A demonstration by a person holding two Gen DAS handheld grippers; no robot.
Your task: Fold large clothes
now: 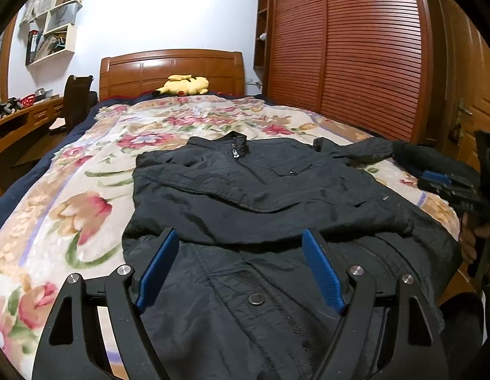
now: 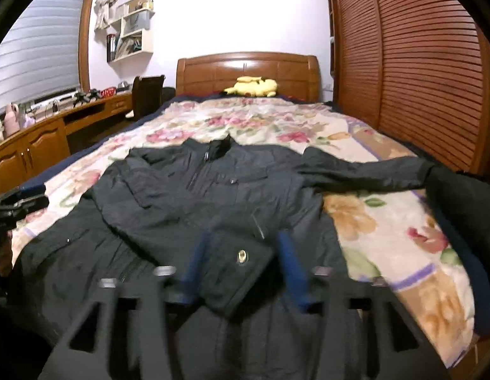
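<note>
On the flowered bed [image 1: 70, 190], the jacket [image 1: 245, 190] lies ahead of both tongs, left [image 1: 241, 266] wide, right [image 2: 245, 262] parted, empty; its far sleeve [image 2: 365, 171] may slip unfolded.

The black jacket [image 1: 245, 190] [image 2: 194, 196] lies flat on the bed, front side up, with its stand-up collar toward the headboard and its hem toward the camera. The front zipper is closed near the collar. One sleeve is folded across the chest; the other sleeve stretches out sideways toward the wardrobe. The fabric looks thin, a little shiny and wrinkled, with a chest pocket and metal snap buttons.
</note>
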